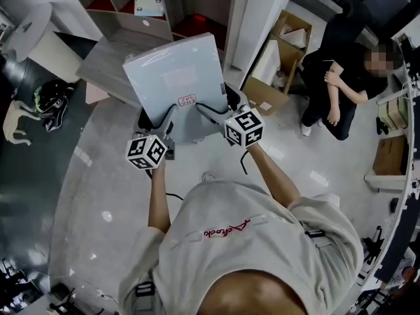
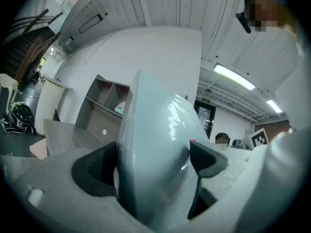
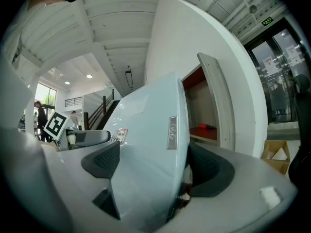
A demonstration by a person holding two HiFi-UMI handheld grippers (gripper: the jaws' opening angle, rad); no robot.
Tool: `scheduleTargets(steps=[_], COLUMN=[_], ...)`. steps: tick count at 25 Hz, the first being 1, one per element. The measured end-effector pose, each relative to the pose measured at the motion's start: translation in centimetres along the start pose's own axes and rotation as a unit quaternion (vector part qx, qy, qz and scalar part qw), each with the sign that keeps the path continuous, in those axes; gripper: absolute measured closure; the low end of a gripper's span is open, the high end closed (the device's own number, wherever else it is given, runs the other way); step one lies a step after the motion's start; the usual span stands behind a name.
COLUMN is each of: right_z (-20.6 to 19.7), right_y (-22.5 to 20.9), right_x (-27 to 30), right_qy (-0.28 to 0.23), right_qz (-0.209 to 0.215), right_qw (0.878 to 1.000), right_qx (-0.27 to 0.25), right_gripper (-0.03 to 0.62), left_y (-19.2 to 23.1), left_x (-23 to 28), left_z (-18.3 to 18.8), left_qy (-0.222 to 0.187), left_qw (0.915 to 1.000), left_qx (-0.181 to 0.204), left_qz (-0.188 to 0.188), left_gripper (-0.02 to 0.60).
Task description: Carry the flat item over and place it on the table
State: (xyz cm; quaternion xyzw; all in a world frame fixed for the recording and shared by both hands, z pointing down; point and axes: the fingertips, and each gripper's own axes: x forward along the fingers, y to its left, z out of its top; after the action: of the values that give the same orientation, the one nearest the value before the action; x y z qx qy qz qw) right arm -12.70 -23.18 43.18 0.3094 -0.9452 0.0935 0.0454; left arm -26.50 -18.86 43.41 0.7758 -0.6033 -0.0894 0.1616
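A flat pale blue-grey pack (image 1: pixel 174 77) wrapped in glossy film is held up in the air in front of me, above the floor and in front of a grey table (image 1: pixel 108 67). My left gripper (image 1: pixel 159 118) is shut on its near left edge and my right gripper (image 1: pixel 220 107) is shut on its near right edge. In the left gripper view the pack (image 2: pixel 155 144) fills the gap between the dark pads (image 2: pixel 97 171). In the right gripper view the pack (image 3: pixel 150 144) sits clamped between both pads (image 3: pixel 206 169), a small red-and-white label on its face.
A grey shelf unit (image 1: pixel 161 5) with red backing stands beyond the table. Open cardboard boxes (image 1: pixel 279 61) lie at the right by a white column (image 1: pixel 259 12). A person in black (image 1: pixel 341 84) sits at the right. A dog figure (image 1: pixel 16 120) and a helmet (image 1: pixel 52 97) lie at the left.
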Motion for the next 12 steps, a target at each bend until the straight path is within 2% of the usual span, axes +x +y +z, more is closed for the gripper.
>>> scheduleTargets(steps=[12], right_z=[-0.5], right_y=[-2.0], right_x=[2.6], right_qy=[0.009], right_qz=[0.001], right_qw=[1.000], right_qx=[0.009], right_gripper=[0.135], left_y=[1.8], left_x=[2.6], left_z=[-0.3], left_qy=[0.011], left_qw=[0.9999], left_qx=[-0.006], left_qz=[0.003], left_gripper=[0.103])
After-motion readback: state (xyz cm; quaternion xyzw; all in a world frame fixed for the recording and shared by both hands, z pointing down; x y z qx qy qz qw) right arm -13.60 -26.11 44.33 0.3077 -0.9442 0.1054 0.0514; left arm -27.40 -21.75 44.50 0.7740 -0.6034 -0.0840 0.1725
